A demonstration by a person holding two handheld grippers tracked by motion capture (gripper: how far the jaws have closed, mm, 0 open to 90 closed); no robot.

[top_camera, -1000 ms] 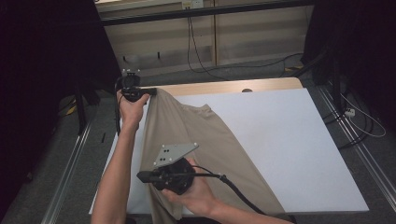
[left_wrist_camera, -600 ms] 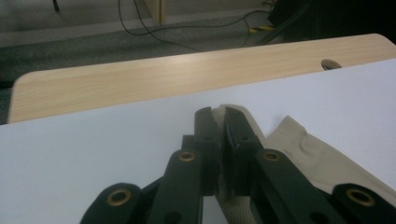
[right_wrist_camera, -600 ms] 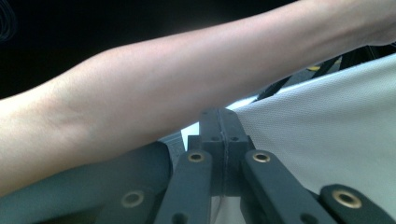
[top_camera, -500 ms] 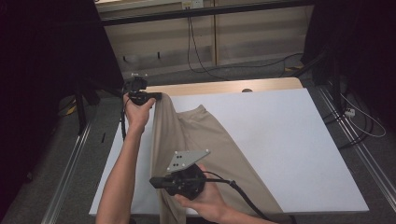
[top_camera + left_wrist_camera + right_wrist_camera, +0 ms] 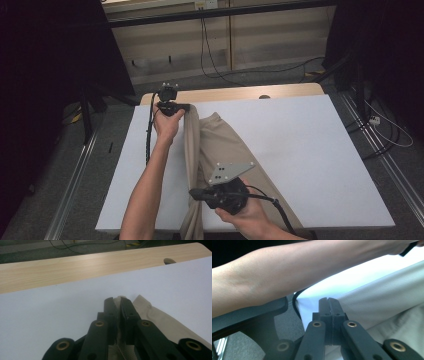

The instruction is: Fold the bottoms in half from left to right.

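Beige trousers lie lengthwise on a white-topped table, one long edge lifted into a fold between two hand-held grippers, seen from the high view. At left, the person's left forearm reaches up the table to the left gripper, whose black jaws are pinched narrow on the far end of the garment near the table's wooden back strip; in the left gripper view a sliver of beige cloth shows between the closed jaws, with the rest of the fabric trailing off to the right over the white surface. Moving right, the fold runs down toward the table's near edge, where the right gripper, topped by a grey three-cornered plate, is clamped on the cloth's edge. In the right gripper view the jaws are pressed together, the beige fabric spreading to their right and the left forearm crossing above.
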